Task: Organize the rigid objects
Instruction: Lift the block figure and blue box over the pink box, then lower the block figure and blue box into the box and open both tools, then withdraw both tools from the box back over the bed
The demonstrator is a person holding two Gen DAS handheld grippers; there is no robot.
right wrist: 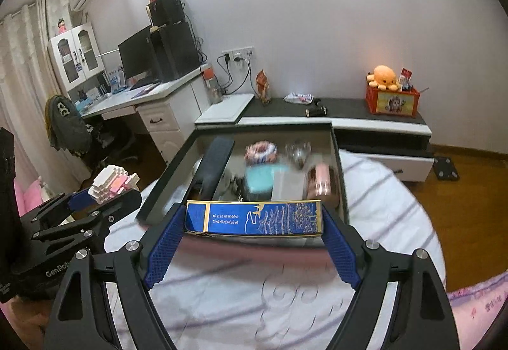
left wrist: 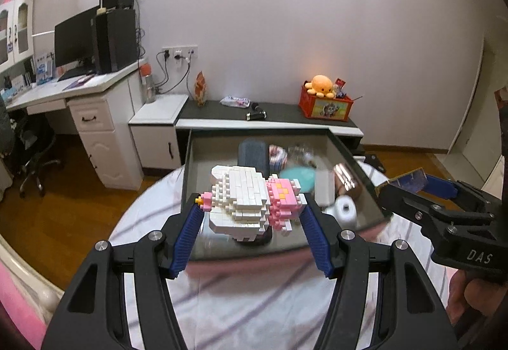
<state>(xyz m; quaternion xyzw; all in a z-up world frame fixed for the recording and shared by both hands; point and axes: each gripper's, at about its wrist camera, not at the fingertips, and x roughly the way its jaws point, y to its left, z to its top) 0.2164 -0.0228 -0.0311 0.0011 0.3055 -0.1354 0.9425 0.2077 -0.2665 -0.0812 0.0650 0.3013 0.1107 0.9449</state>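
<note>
At the centre of the left wrist view, the left gripper (left wrist: 252,207) clamps a brick-built figure (left wrist: 250,197) between its blue pads: white stepped body, pink and orange blocks on its right side, a small pink-and-yellow nub at its left. It hangs above the grey tray (left wrist: 190,159). At the lower centre of the right wrist view, the right gripper (right wrist: 254,221) clamps a flat blue box (right wrist: 254,218) with gold edging and print, over the tray's near edge.
</note>
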